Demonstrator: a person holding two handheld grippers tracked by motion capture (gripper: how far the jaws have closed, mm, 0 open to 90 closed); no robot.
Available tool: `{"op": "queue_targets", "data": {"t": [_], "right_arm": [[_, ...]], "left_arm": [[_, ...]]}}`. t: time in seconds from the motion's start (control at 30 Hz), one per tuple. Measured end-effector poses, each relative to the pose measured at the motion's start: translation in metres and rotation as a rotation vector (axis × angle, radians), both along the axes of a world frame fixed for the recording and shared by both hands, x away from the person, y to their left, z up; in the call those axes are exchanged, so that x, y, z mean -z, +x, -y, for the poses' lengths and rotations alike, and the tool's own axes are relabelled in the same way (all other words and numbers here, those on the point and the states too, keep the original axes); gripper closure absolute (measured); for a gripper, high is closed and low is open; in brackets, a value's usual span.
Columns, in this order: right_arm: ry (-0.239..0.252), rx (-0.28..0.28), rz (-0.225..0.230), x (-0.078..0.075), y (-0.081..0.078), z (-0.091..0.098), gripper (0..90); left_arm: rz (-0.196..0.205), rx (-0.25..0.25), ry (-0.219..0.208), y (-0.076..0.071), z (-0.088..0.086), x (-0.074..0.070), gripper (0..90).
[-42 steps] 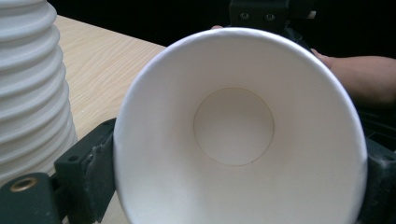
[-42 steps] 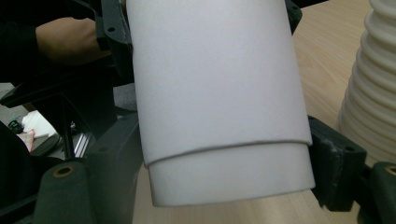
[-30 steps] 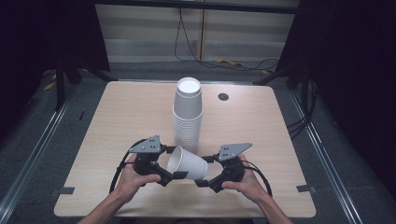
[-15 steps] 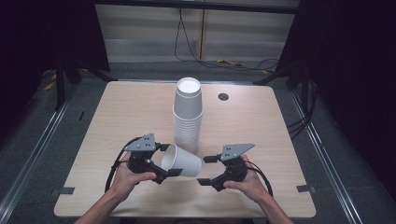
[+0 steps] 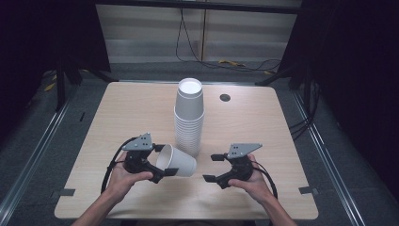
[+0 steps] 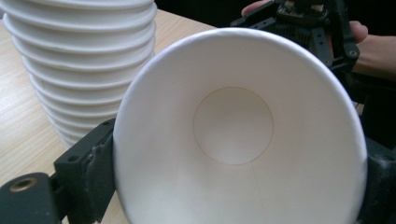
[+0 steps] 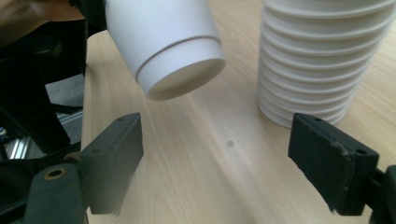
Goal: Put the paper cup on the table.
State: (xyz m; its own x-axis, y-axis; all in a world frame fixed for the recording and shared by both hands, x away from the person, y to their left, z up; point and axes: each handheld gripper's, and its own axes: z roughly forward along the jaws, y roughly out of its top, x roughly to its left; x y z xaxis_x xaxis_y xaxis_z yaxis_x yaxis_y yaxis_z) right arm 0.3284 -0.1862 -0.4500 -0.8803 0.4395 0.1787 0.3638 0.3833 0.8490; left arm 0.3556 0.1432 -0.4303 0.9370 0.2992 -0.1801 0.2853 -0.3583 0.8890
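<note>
A white paper cup (image 5: 178, 162) lies on its side just above the wooden table (image 5: 117, 117), its mouth toward my left gripper (image 5: 161, 161), which is shut on the rim. In the left gripper view I look into the cup (image 6: 233, 126), with a jaw on each side of the rim. A tall stack of white cups (image 5: 189, 117) stands upright just behind it, mid-table. My right gripper (image 5: 210, 167) is open to the right of the cup's base, apart from it. In the right gripper view the cup's base (image 7: 182, 79) hangs ahead of the open jaws, with the stack (image 7: 322, 60) at the right.
A small round dark grommet (image 5: 225, 97) sits in the tabletop behind and to the right of the stack. The table's front edge runs just below the person's hands. Cables trail on the dark floor beyond the far edge.
The left gripper has drawn the cup a little to the left, and a gap has widened between the cup's base and the right gripper. The stack has not moved.
</note>
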Motion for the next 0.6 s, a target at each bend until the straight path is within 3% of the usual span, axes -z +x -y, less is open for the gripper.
{"op": "queue_targets", "data": {"t": [0.07, 0.2, 0.37, 0.6], "right_arm": [[0.001, 0.006, 0.002, 0.000, 0.001, 0.001, 17.9], [-0.011, 0.022, -0.023, 0.001, 0.003, 0.004, 16.9], [-0.007, 0.042, -0.039, 0.002, 0.005, 0.008, 16.9], [0.005, 0.073, -0.034, -0.003, 0.009, 0.019, 17.9]], "left_arm": [[-0.004, -0.004, 0.008, 0.000, -0.001, 0.000, 8.5], [0.006, -0.015, 0.073, 0.001, -0.004, -0.003, 8.5], [-0.011, -0.010, 0.098, 0.002, -0.007, -0.006, 8.6], [-0.027, -0.053, 0.153, 0.006, -0.014, -0.002, 8.6]]}}
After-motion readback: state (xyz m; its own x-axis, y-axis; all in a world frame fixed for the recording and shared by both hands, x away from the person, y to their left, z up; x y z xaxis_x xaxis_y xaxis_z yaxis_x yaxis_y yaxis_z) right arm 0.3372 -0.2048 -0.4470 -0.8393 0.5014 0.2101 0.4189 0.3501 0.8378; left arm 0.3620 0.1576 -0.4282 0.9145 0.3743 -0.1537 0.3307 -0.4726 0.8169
